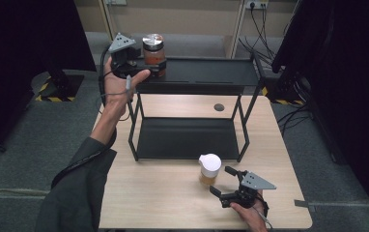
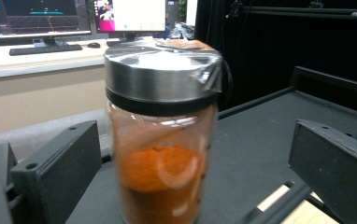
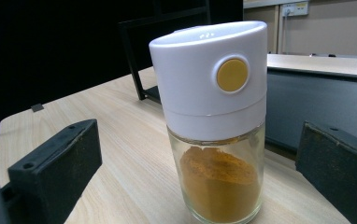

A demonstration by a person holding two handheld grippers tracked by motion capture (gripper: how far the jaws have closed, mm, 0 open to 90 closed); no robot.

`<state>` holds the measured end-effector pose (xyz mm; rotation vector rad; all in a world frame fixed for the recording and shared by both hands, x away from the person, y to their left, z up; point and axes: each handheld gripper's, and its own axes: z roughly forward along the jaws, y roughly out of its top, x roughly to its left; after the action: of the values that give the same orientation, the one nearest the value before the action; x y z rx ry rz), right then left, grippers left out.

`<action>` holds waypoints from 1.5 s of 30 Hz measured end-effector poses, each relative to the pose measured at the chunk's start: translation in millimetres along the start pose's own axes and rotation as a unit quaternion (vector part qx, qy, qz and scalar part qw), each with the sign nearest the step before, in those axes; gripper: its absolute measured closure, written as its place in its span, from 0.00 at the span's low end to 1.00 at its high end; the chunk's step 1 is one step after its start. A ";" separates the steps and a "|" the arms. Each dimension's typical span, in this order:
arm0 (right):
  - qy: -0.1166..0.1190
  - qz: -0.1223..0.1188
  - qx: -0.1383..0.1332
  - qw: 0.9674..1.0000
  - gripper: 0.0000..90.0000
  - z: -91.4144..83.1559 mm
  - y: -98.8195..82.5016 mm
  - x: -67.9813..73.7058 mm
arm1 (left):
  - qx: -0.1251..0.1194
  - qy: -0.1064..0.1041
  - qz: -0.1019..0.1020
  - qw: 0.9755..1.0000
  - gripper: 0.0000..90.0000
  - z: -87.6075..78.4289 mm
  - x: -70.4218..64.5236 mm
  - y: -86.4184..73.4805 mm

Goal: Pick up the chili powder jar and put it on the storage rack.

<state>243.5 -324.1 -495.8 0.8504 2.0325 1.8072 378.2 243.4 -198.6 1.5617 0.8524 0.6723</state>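
Jaws on the left gripper (image 2: 186,186) are spread wide, one on each side of the red spice jar (image 2: 162,140), and they do not press on it. That jar has a silver lid and stands on the top shelf of the black rack (image 1: 206,72), at the upper left of the high view. The right gripper (image 3: 195,186) also has its jaws wide apart, either side of the white-capped jar (image 3: 214,121) without touching it. This jar holds yellow powder and sits on the wooden table (image 1: 158,193), low and a bit right of the middle in the high view, just in front of the rack.

Things could go wrong here. The red jar looks to stand close to the shelf's end, so a bump from a jaw pulling away could tip it off. The white-capped jar is tall, and a squeeze up on the smooth cap might let it slip or topple.
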 end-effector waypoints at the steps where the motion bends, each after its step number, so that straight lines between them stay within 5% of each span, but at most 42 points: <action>1: 0.000 0.000 0.000 1.000 0.01 -0.1 0.0 0.0 | -0.002 -0.001 -0.001 1.000 0.02 -1.8 -0.7 -1.1; 30: 0.000 0.000 -0.001 1.000 0.01 -0.4 0.3 0.9 | -0.035 -0.062 0.018 0.997 0.03 -33.1 -26.1 -48.1; 45: 0.000 0.001 -0.003 1.000 0.01 -0.7 0.0 1.4 | -0.049 -0.091 0.019 0.995 0.03 -57.1 -35.0 -87.1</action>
<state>242.0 -323.9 -495.5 0.8515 2.0262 1.8119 298.7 252.1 -274.1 1.5272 0.6471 0.5809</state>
